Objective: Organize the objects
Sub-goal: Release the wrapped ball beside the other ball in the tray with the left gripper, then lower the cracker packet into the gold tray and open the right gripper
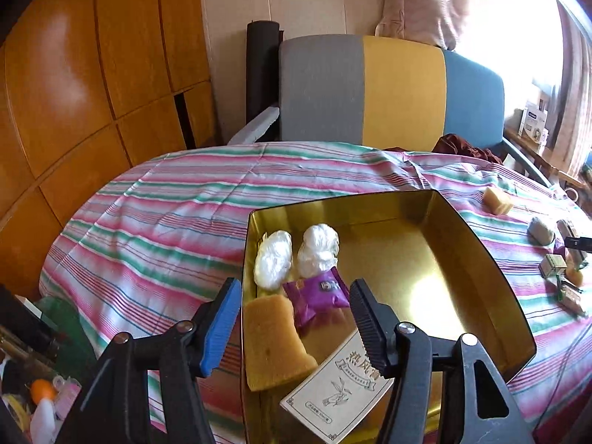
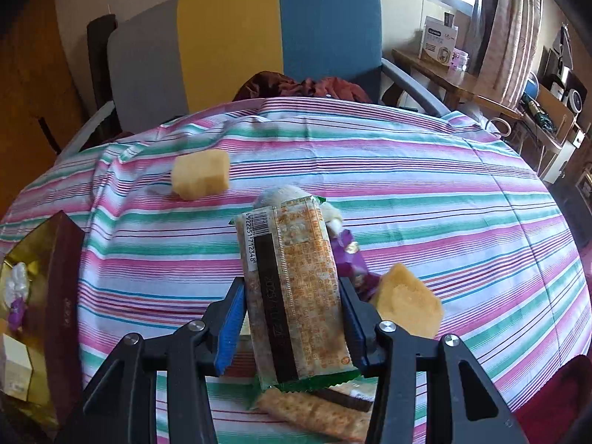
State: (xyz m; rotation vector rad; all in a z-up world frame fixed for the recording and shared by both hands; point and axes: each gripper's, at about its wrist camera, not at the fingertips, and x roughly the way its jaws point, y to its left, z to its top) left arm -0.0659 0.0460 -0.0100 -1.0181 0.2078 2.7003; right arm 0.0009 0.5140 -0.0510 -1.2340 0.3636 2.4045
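My right gripper (image 2: 292, 318) clamps a crinkly orange-printed cracker packet (image 2: 292, 288) above the striped cloth (image 2: 444, 199), yellow sponge blocks (image 2: 407, 305) beside it. My left gripper (image 1: 292, 318) (jaws spread, empty) hovers over the shiny gold tin (image 1: 462, 259) holding two white bundles (image 1: 318, 249).

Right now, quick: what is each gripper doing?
Left gripper: open, holding nothing, above the gold rectangular metal tin.
Right gripper: closed on the green-edged clear plastic cracker packet.
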